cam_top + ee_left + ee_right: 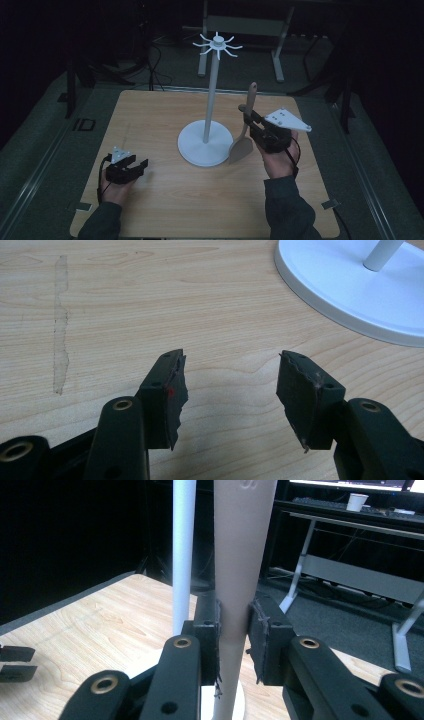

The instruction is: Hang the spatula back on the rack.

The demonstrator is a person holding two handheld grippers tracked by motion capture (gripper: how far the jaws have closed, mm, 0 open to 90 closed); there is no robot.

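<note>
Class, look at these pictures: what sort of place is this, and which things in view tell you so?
Probably a lab or office workroom set up for recording. A lone wooden table stands on grey carpet in a darkened room, cables trail on the floor behind, and desks with a keyboard and paper cup stand beyond.

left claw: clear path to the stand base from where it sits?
Probably yes. The left claw is open and low over the table, with bare wood between it and the white stand base. The spatula is held at the far side.
</note>
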